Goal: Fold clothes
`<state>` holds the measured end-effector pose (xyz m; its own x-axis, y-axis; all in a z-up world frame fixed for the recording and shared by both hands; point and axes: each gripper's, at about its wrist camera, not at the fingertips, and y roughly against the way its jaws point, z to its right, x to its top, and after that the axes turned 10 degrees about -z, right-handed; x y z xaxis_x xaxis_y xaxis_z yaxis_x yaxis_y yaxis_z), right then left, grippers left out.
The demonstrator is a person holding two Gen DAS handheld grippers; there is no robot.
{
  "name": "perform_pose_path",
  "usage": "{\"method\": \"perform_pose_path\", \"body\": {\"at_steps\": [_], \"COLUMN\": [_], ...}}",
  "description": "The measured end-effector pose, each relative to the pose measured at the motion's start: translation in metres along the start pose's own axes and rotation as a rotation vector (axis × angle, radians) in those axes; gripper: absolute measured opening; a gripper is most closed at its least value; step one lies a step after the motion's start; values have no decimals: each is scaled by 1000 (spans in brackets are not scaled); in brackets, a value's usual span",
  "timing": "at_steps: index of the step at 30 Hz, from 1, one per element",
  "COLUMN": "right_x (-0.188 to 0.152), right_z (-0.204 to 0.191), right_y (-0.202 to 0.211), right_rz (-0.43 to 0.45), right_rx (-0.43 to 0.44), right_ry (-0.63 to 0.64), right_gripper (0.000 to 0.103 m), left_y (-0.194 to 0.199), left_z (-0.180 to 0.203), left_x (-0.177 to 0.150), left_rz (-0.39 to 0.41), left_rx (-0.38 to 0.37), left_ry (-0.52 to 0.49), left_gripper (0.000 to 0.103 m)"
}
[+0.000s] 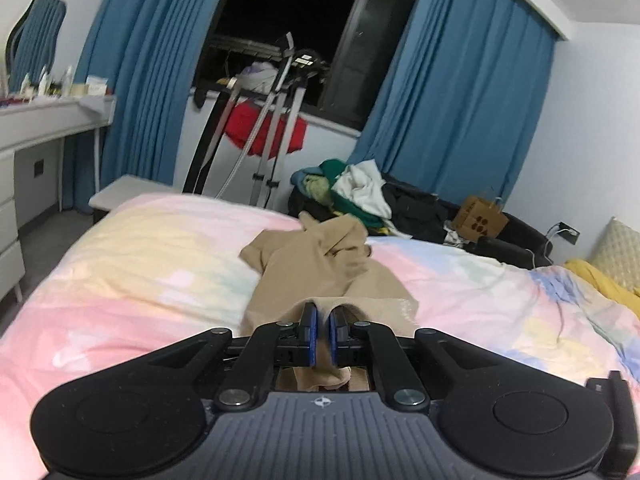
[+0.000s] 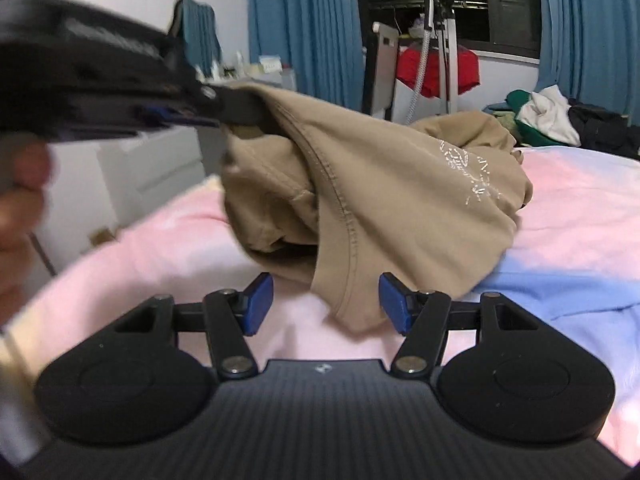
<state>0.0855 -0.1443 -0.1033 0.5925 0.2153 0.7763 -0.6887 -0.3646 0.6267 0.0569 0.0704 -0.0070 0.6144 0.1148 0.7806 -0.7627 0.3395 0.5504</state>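
On the left side of the room, at about 9 o'clock in the left wrist view, a white worktop (image 1: 52, 118) stands against the wall with small bottles on it. Blue curtains (image 1: 148, 76) hang beside a dark window (image 1: 288, 12).

The left tool (image 1: 323, 334) is clenched on the edge of a tan garment (image 1: 320, 264); the cloth passes between its blue pads (image 1: 309, 334) and comes out behind them. In the right wrist view this same tool (image 2: 224, 114) comes in from 10 o'clock, blurred, and lifts one edge of the garment (image 2: 384, 184) above the bed. A hand (image 2: 20, 208) is seen at 9 o'clock, also blurred.

The garment lies crumpled on the bed (image 1: 132, 264), which has a pastel cover of pink, yellow and blue. A pale printed pattern (image 2: 468, 172) shows on the cloth at about 2 o'clock in the right wrist view.

The right tool (image 2: 326, 304) is released: its blue pads (image 2: 256, 304) stand apart, and a hanging fold of the garment is between them, close to the right pad. I cannot tell if it touches.

Behind the bed, at 1 o'clock, a pile of clothes (image 1: 356, 192) rests on a dark sofa (image 1: 504, 240).
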Motion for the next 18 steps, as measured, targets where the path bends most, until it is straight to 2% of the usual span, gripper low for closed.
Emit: {"method": "perform_pose_path", "body": {"at_steps": [1, 3, 5, 9, 13, 15, 18], "right_x": [1, 2, 4, 7, 10, 11, 9], "right_z": [1, 7, 15, 38, 71, 88, 113], "right_y": [-6, -13, -14, 14, 47, 54, 51], "right_rz": [-7, -18, -28, 12, 74, 90, 80], "right_rx": [-23, -55, -75, -73, -70, -92, -78], "right_ry": [-9, -36, -68, -200, -311, -357, -453], "right_gripper": [42, 21, 12, 9, 9, 9, 9], "left_y": [-4, -12, -20, -34, -46, -52, -63], "left_z": [-3, -7, -5, 14, 37, 51, 73], "left_x": [0, 0, -2, -11, -24, -34, -58], "left_rz": [-13, -43, -74, -113, -173, -208, -249], "left_rx": [1, 0, 5, 29, -1, -7, 40], "left_ry": [15, 37, 32, -54, -173, -249, -406], "left_gripper": [7, 7, 8, 13, 21, 27, 27]}}
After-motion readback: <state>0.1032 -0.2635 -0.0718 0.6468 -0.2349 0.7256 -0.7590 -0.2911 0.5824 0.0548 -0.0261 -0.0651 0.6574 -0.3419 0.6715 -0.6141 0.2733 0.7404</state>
